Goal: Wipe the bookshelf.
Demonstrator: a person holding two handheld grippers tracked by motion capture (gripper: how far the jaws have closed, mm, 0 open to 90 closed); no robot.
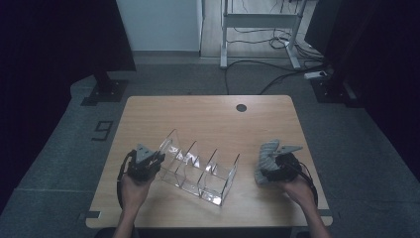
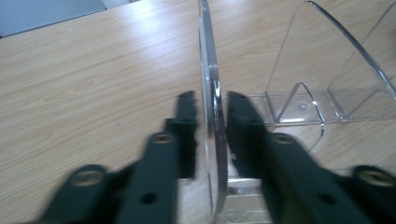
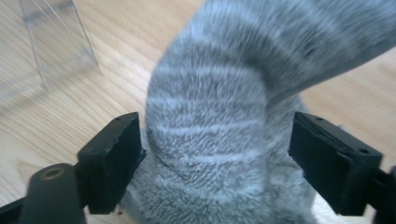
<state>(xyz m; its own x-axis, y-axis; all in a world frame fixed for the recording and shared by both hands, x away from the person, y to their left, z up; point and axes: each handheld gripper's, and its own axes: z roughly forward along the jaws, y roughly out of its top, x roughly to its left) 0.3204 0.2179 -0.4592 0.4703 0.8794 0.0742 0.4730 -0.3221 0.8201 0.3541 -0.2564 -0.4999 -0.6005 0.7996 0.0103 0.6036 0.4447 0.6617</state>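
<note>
A clear acrylic organizer [image 1: 198, 168] with several dividers stands on the wooden table [image 1: 208, 114], slightly left of centre. My left gripper [image 1: 157, 159] is at its left end. In the left gripper view the black jaws [image 2: 211, 100] straddle the organizer's end wall [image 2: 212, 70] with thin gaps on both sides, so the gripper is open. A grey striped fuzzy sock [image 1: 267, 151] lies at the right side of the table. My right gripper [image 1: 265, 171] stands wide open around the sock [image 3: 224, 60], which sits between the two pads [image 3: 215, 135] and is not squeezed.
A round cable hole [image 1: 241, 107] is near the table's far edge. Beyond the table are a desk frame [image 1: 257, 25] with cables on the floor and dark curtains at both sides. The table's front edge is close to my hands.
</note>
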